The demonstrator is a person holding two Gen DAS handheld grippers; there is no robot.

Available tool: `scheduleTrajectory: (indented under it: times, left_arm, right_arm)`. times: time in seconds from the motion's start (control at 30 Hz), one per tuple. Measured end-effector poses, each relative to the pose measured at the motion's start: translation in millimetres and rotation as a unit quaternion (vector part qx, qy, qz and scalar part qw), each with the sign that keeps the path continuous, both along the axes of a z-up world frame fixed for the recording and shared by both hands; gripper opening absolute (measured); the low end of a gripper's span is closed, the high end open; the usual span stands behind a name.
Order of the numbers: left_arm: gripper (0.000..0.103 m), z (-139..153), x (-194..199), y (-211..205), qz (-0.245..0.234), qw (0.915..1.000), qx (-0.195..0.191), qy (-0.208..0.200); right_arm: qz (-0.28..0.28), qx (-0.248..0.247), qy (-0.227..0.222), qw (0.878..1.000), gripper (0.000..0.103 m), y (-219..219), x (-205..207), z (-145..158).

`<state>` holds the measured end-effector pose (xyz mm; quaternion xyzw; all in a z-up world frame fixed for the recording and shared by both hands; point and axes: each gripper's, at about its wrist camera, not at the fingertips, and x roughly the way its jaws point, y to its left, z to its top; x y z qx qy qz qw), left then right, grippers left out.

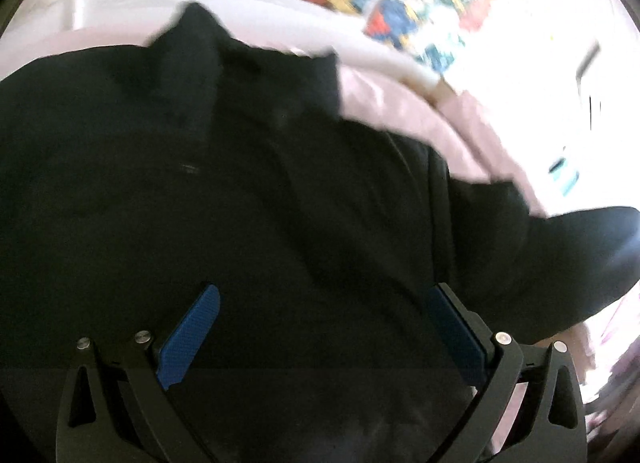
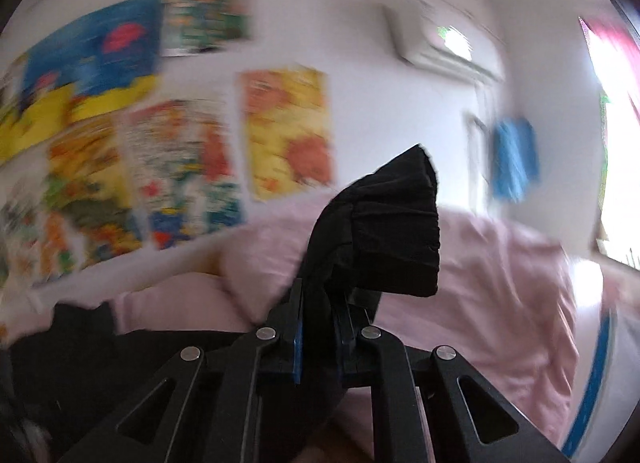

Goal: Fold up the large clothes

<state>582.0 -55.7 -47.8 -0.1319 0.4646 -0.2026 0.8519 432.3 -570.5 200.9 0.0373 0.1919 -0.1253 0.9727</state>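
Pinched tight in your right gripper (image 2: pixel 318 337) is a bunched corner of the black garment (image 1: pixel 224 199), which sprawls over the pink bed (image 2: pixel 500 287); your left gripper (image 1: pixel 324 295) gapes above it. That small bite may slip if you tug hard.

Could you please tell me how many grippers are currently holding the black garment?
1. The right gripper is clamped on a bunched end of the black garment; the left gripper is open above it, gripping nothing.

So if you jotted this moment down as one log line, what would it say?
left tongs: open above black garment | right tongs: shut on a bunched black cloth end | surface: pink bedding
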Motion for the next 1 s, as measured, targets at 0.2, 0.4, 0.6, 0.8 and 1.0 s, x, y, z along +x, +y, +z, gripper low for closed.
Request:
scheduleTrajectory:
  times: [0.2,0.4,0.6,0.8,1.0]
  left_arm:
    - [0.102,42.5,-22.3,73.6,0.027,0.9944,-0.102,-0.011]
    - [0.102,94.5,-35.8,93.9,0.014,0.9824,-0.182,-0.039]
    - [0.102,83.0,-31.4,119.8,-0.009,0.9639,-0.265,-0.020]
    - [0.102,45.0,-17.4,115.6,-0.027,0.9674,-0.250,0.032]
    - [0.102,17.9,-6.8,114.0,-0.019,0.9609,-0.267,0.071]
  right_arm:
    - [0.136,-0.159,-0.022,0.978,0.011,134.1,4.5,-5.2]
    - [0.252,-0.271,0.007,0.929,0.011,245.3,6.4,-61.8]
    - [0.332,-0.345,0.058,0.876,0.011,322.6,2.8,-133.7]
    - [0.388,-0.407,0.090,0.822,0.010,365.6,-9.1,-193.5]
    - [0.413,-0.424,0.090,0.801,0.010,375.6,-19.1,-217.1]
